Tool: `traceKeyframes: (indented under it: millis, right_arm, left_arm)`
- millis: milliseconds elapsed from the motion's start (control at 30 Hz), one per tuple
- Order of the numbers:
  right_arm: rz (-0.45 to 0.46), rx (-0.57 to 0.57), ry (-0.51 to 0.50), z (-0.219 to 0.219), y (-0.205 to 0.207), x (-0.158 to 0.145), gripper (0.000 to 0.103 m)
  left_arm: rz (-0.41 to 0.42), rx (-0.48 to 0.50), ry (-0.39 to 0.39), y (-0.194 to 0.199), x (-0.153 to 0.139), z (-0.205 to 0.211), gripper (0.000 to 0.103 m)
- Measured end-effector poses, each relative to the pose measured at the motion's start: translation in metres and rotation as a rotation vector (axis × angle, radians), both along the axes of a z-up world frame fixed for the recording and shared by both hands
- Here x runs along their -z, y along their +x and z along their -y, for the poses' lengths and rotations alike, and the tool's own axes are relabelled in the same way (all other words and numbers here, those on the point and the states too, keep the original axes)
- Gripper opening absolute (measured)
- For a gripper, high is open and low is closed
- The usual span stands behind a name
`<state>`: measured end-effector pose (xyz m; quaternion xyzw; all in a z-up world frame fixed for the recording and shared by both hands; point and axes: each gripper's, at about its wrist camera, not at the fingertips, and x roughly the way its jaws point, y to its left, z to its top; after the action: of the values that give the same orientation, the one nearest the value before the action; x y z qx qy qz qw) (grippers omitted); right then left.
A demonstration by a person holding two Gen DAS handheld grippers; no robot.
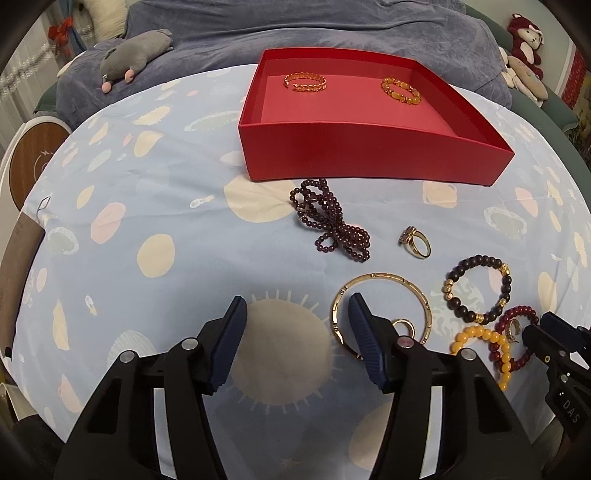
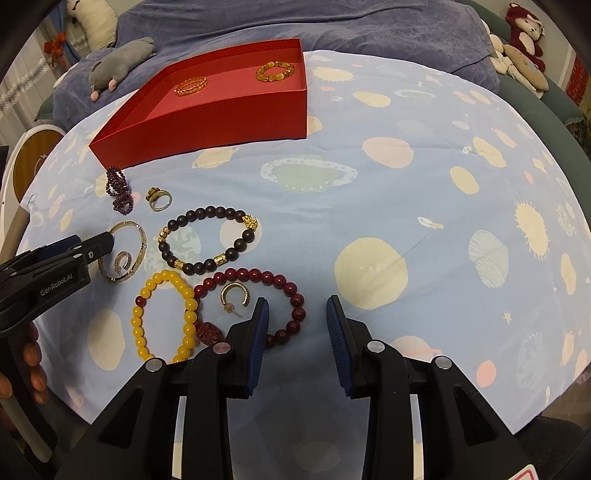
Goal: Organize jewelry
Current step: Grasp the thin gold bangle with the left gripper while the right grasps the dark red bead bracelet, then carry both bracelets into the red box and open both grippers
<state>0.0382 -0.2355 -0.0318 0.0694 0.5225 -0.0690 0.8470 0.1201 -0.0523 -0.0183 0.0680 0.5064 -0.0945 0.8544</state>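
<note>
A pale blue bedsheet (image 2: 369,192) printed with planets and suns lies under both tongs. Ahead of them sits the red box (image 1: 369,155), open-topped, with a gold chain-link bangle (image 1: 306,82) and an amber bead bracelet (image 1: 401,90) on its floor, well apart from each other. Beyond the box a grey plush toy (image 1: 129,62) lies on the blue blanket (image 1: 332,26).

The left gripper (image 1: 297,314) points down at the sheet, its jaws apart with only bare cloth between them; its right finger (image 1: 364,332) overlaps the near-left edge of the thin gold bangle (image 1: 384,314), inside which lies a small gold hoop earring (image 1: 404,328). Whether the finger touches the bangle I cannot tell.

The right gripper (image 2: 297,314) stands with its jaws apart and holds nothing; its left finger (image 2: 258,328) covers the near side of the dark red bead bracelet (image 2: 258,277), which rings a gold C-shaped earring (image 2: 234,295). Just left of that lies the yellow bead bracelet (image 2: 162,314). Further ahead is the dark bead bracelet with gold charms (image 2: 208,240), then a gold ring (image 2: 159,199) and the purple bead strand (image 2: 120,190), nearest the box.
</note>
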Motion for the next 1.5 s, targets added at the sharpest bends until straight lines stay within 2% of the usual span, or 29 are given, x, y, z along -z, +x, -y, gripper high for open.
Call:
traceKeyframes:
  millis: [67,167,233,267,300,567,1067,1300,1500]
  right_arm:
    - [0.004,-0.003,-0.004,0.0,0.0,0.0,0.028]
    - [0.003,-0.009,0.014,0.0,0.0,-0.001,0.015]
    - [-0.002,-0.017,0.025,-0.002,0.001,-0.001,0.009]
    - [-0.004,-0.019,0.029,-0.002,0.001,-0.001,0.008]
    - [-0.006,-0.02,0.032,-0.002,0.001,-0.001,0.008]
    - [0.024,-0.012,0.088,-0.002,-0.005,-0.018,0.008]
    - [0.157,-0.066,0.123,-0.01,0.01,-0.093,0.008]
    - [0.214,-0.102,0.113,-0.002,0.05,-0.123,0.008]
    - [0.235,-0.12,0.123,0.005,0.108,-0.134,0.008]
  left_arm:
    - [0.01,0.006,-0.001,-0.001,0.0,0.001,0.048]
    - [0.018,0.037,-0.014,-0.005,-0.002,0.004,0.024]
    - [0.013,0.05,-0.027,-0.006,-0.003,0.004,0.017]
    - [0.007,0.055,-0.041,-0.006,-0.003,0.004,0.008]
    - [0.0,0.055,-0.051,-0.006,-0.004,0.003,0.004]
    - [-0.017,0.031,-0.114,-0.012,-0.019,-0.012,0.004]
    - [0.035,0.092,-0.178,-0.013,-0.085,-0.007,0.004]
    - [0.073,0.134,-0.194,0.016,-0.112,0.006,0.004]
    - [0.098,0.154,-0.237,0.068,-0.127,0.022,0.004]
